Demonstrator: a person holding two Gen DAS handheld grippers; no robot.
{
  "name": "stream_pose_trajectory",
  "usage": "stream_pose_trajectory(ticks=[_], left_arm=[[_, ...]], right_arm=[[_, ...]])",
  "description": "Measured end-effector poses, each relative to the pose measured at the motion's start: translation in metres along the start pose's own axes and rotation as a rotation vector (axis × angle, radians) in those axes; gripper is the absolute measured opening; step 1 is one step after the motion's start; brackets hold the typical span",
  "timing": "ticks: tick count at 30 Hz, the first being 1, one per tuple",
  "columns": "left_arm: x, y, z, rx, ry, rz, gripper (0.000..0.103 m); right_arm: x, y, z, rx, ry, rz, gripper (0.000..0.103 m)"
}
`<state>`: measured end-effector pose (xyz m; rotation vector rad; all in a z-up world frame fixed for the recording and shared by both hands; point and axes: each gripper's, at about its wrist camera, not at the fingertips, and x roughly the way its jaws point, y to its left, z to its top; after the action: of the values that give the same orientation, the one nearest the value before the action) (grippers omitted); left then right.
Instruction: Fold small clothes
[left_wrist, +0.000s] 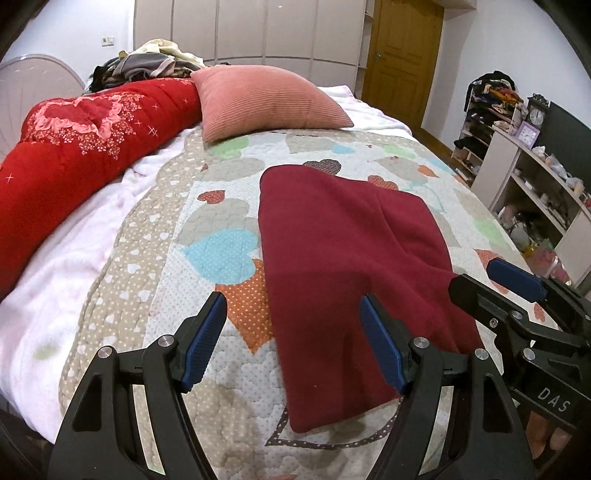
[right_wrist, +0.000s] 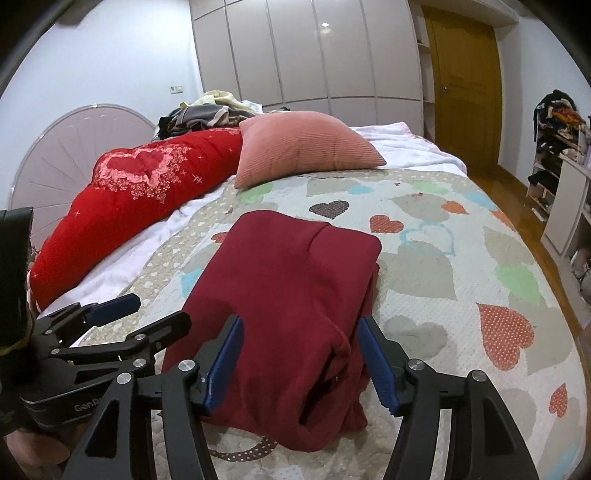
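Bed (left_wrist: 110, 258), heart-print quilt (left_wrist: 229, 206) on top: soft, uneven surface. Risk: any fold laid here can relax or creep, since the quilt gives under pressure and has nothing firm to crease against.

Red duvet (left_wrist: 74, 155) rolled along the far left; pink cushion (left_wrist: 266, 99) beyond the work area. Both well apart from the garment. Low snag risk unless the next fold swings wide to the left.

Garment (right_wrist: 280, 295): dark red, folded to a rough rectangle in the middle of the quilt, long axis running away from the person. Near right edge shows loose, bunched layers in the right wrist view; far edge looks tidy. Judgement: fold mostly done, near end not squared. Risk: a pinch there takes only the top layer, and lifting opens the stack.

Left gripper (left_wrist: 293, 338): jaws wide, nothing between them, above the garment's near left edge and the quilt. Risk: closing from here catches quilt along with cloth and drags both.

Right gripper (right_wrist: 301, 360): jaws fairly wide, straddling the bunched near end; pads not pressing the cloth. Judged empty. Risk: the two grippers sit close together, so converging on the same corner could knock them.
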<state>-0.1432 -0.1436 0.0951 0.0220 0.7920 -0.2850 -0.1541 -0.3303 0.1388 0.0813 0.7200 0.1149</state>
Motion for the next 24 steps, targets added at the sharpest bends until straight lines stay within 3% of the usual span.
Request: stream_pose_trajectory(ticks=[24], left_arm=[[0.0064,0.0001,-0.0011,-0.005,-0.002,0.026,0.074]], right_arm=[[0.0093,-0.0038,-0.0040,0.019,0.029,-0.008,0.063]])
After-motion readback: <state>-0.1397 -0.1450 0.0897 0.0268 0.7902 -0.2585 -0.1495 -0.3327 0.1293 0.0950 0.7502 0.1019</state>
